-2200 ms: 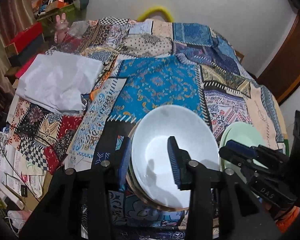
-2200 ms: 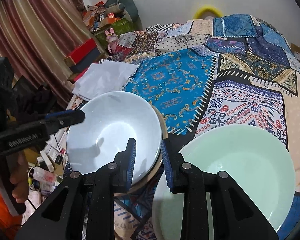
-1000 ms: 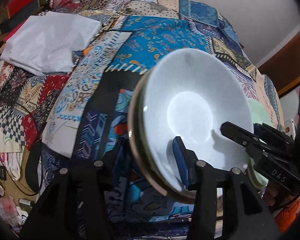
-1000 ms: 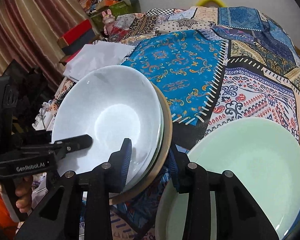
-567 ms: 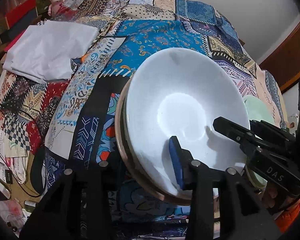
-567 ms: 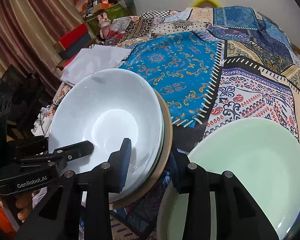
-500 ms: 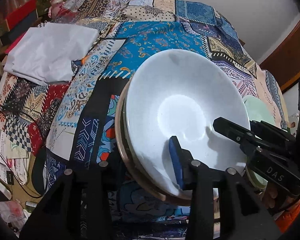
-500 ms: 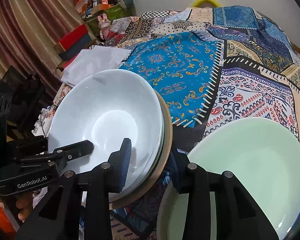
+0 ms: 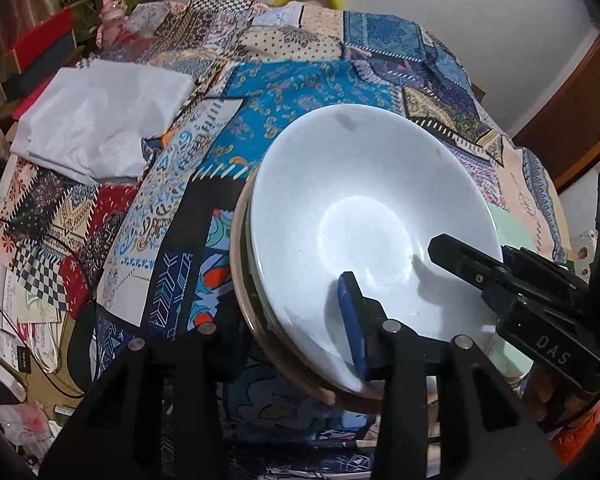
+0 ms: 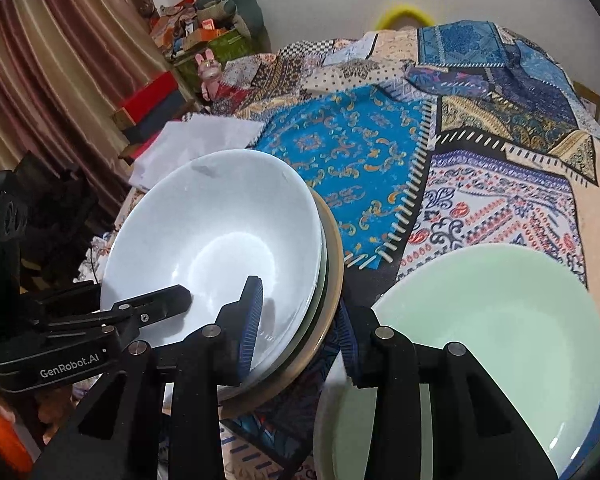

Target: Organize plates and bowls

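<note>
A stack of dishes, a white bowl on top and a tan plate at the bottom, is held tilted above the patchwork cloth. My left gripper is shut on the stack's near-left rim, one finger inside the bowl, the other under the stack. My right gripper is shut on the stack's right rim; it shows in the left wrist view. A pale green bowl sits on the cloth to the right.
The table is covered with a patchwork cloth. A folded white cloth lies at the left. Boxes and clutter stand beyond the left edge, with curtains behind. A wall is at the back.
Both grippers closed on the stack's rim and lifted it; it now tilts and has risen slightly toward the cameras over the last half second.
</note>
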